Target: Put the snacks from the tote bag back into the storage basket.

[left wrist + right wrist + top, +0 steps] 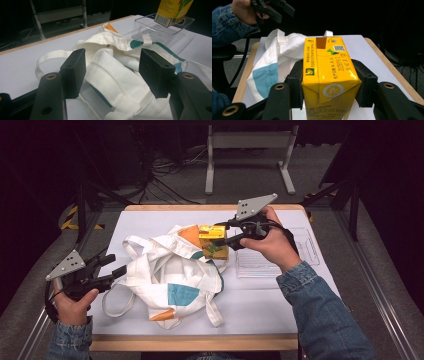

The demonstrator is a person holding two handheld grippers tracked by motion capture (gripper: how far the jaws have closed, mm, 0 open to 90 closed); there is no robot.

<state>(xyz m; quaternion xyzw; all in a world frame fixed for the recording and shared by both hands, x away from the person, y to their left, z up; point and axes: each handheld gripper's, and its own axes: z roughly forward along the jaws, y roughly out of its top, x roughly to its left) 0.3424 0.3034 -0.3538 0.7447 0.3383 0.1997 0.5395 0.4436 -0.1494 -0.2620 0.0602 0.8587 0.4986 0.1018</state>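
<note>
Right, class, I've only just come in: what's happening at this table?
A person works with a gripper in each hand. The right gripper is shut on a yellow drink carton, held up between the white tote bag and a clear plastic tray. The left gripper is open, its jaws on either side of a fold of the bag without pressing it. The bag lies crumpled on the white table.
</note>
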